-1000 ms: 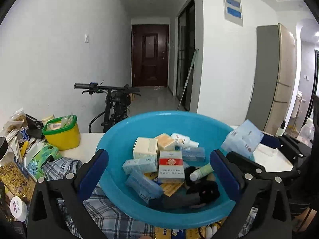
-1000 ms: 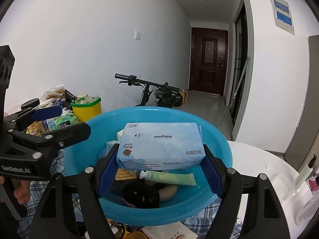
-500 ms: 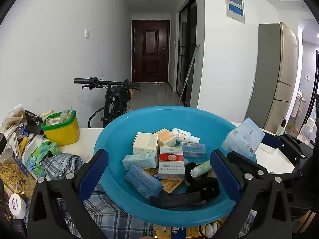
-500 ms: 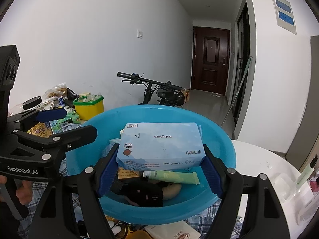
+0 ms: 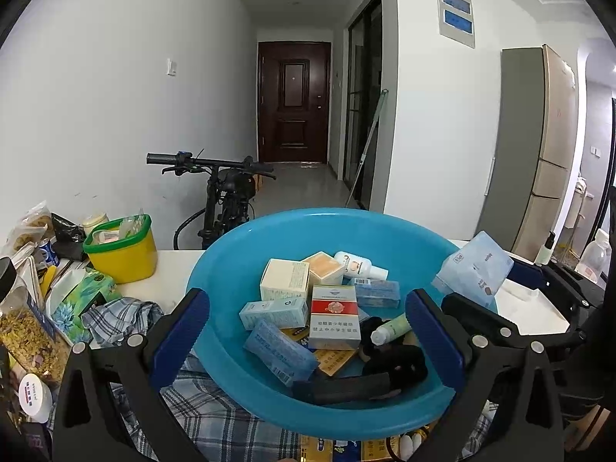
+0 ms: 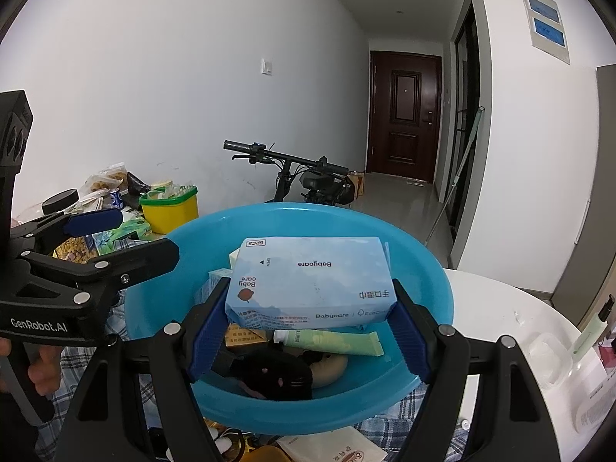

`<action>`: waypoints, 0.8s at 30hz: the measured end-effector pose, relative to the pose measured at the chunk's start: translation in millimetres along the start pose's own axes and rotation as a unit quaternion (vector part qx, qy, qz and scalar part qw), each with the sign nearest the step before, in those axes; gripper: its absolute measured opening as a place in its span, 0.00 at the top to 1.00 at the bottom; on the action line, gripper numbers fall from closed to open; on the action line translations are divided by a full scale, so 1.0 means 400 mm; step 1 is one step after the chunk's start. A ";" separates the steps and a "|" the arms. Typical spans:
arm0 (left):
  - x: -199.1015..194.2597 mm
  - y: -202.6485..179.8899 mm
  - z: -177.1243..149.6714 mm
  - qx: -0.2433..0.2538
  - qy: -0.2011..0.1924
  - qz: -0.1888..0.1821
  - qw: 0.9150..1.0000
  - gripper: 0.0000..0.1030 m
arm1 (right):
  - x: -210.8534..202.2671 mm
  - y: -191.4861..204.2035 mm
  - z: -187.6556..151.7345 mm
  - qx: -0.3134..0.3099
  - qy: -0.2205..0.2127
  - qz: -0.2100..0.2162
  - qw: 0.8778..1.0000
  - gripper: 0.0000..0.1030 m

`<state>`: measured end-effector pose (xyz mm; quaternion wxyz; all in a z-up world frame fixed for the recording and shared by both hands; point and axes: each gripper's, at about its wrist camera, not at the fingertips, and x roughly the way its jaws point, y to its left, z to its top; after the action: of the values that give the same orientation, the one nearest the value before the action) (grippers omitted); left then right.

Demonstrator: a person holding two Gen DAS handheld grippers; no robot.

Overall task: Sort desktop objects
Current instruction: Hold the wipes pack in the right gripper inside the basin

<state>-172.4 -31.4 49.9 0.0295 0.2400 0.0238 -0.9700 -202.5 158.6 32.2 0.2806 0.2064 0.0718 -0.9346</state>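
While its two blue-padded fingers press against both ends of a pale blue soft pack of Babycare wet wipes, the right gripper holds that pack above the round blue plastic basin, over its near half. In the left wrist view the same pack shows at the basin's right rim. The left gripper hangs spread wide with nothing between its pads, its fingers straddling the basin's near side.

Inside the basin lie a red-and-white cigarette carton, a cream cardboard box, several small light blue boxes, a white bottle, a green tube and a black furry item. The basin rests on a blue checked cloth. To the far left stands a yellow tub with a green rim, near a green floral tissue pack.
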 end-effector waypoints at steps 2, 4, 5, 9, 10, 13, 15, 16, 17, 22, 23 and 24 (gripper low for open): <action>-0.001 0.001 0.000 -0.001 -0.001 0.001 1.000 0.00 | 0.000 0.000 0.000 0.000 0.001 0.000 1.000 0.26; 0.000 0.001 0.000 -0.001 0.001 0.004 1.000 0.00 | 0.000 0.000 0.000 0.001 0.000 -0.001 1.000 0.26; 0.000 0.001 0.001 -0.001 0.001 0.003 1.000 0.00 | 0.000 0.000 -0.001 0.003 0.000 -0.001 1.000 0.26; 0.001 0.001 -0.001 -0.001 0.002 0.002 1.000 0.00 | 0.002 0.001 -0.003 0.003 0.002 -0.001 1.000 0.26; 0.001 0.001 -0.001 -0.001 0.002 0.003 1.000 0.00 | 0.003 0.001 -0.003 0.003 0.002 -0.001 1.000 0.26; 0.003 0.001 0.000 0.001 0.005 0.004 1.000 0.00 | 0.003 0.002 -0.003 0.002 0.003 -0.001 1.000 0.26; 0.002 0.001 0.000 0.001 0.005 0.005 1.000 0.00 | 0.003 0.002 -0.003 0.002 0.003 0.000 1.000 0.26; 0.003 0.000 0.000 0.001 0.006 0.005 1.000 0.00 | 0.003 0.001 -0.002 0.002 0.003 0.000 1.000 0.26; 0.003 0.001 0.000 0.001 0.005 0.005 1.000 0.00 | 0.003 0.001 -0.003 0.002 0.003 0.000 1.000 0.26; 0.003 0.001 0.000 0.001 0.005 0.004 1.000 0.00 | 0.003 0.000 -0.003 0.003 0.002 0.000 1.000 0.26; 0.003 0.001 0.000 0.001 0.006 0.004 1.000 0.00 | 0.003 0.000 -0.003 0.003 0.002 0.000 1.000 0.26; 0.002 0.001 0.000 0.001 0.005 0.005 1.000 0.00 | 0.003 0.000 -0.003 0.003 0.002 0.000 1.000 0.26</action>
<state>-173.2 -31.8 49.4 0.0336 0.2453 0.0223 -0.9686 -203.1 158.4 30.4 0.2795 0.2091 0.0697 -0.9345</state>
